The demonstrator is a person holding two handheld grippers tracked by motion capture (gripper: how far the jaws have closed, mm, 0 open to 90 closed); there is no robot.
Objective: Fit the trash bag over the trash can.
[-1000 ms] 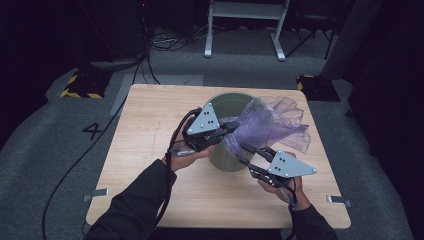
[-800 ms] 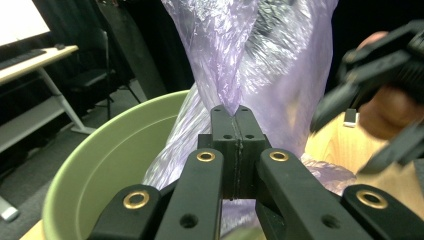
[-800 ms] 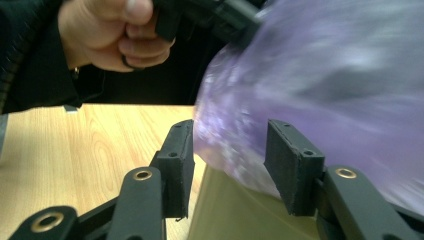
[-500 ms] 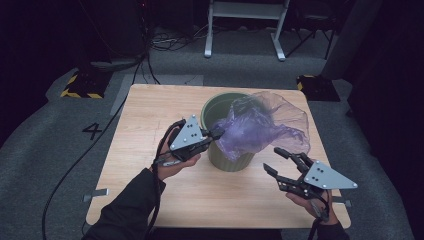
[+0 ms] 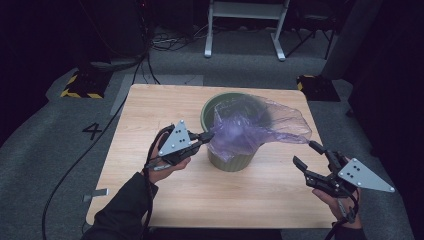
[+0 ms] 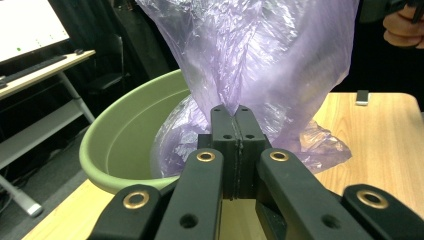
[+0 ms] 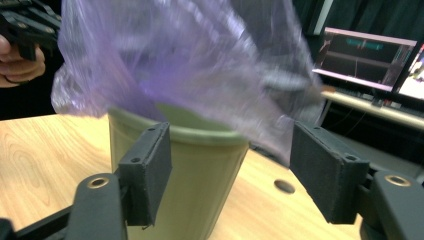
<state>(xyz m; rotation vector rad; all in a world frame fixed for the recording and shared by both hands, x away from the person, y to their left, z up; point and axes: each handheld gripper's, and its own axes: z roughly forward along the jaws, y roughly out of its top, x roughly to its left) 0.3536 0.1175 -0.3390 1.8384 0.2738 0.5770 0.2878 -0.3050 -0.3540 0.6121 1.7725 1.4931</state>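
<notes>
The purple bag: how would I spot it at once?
Look at the wooden table, then the green bin in its middle. The purple bag billows from that bin, pinched by the left gripper; it alone is thin, see-through and crinkled.

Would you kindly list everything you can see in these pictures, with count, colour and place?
bin: one, olive green, standing on the far right half of the table.
plastic bag: one, translucent purple, partly inside the bin, billowing over its rim towards the right.
table: one, light wood, centre of the high view.
number marking: one, black "4", on the grey floor left of the table.
monitors: at least one, lit, on a desk in the background.
left gripper: one, black, fingers shut on the plastic bag at the bin's near-left rim.
right gripper: one, black, fingers open and just been opening, nothing between them, over the table's right edge.
</notes>
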